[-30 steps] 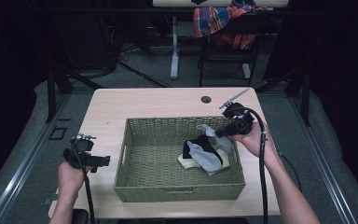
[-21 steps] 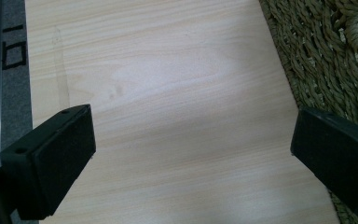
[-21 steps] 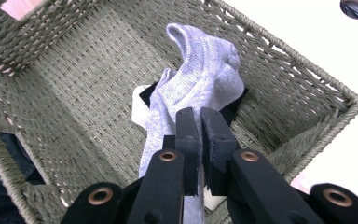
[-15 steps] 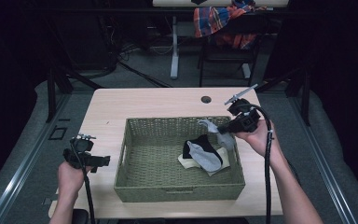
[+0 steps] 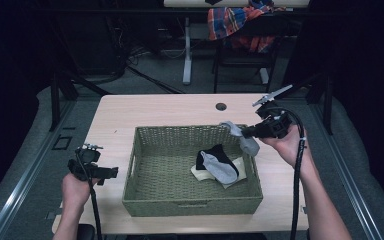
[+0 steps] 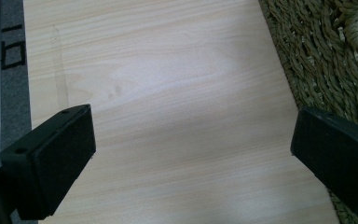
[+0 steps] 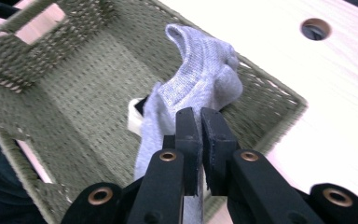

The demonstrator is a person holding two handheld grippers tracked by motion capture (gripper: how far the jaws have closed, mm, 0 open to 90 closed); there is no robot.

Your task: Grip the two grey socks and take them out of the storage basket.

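Observation:
A green woven basket stands in the middle of the table. My right gripper is shut on a grey sock and holds it up over the basket's right rim; in the right gripper view the grey sock bunches above the shut jaws, over the basket. More socks, black, grey and cream, lie inside the basket at its right. My left gripper rests low at the table's left edge, jaws wide apart and empty, beside the basket wall.
The light wooden table has a round cable hole behind the basket. A chair with a plaid cloth stands beyond the table. Bare tabletop lies left of the basket.
My right gripper has lifted the grey sock up and to the right, from inside the basket to above its right rim. The left gripper has stayed still.

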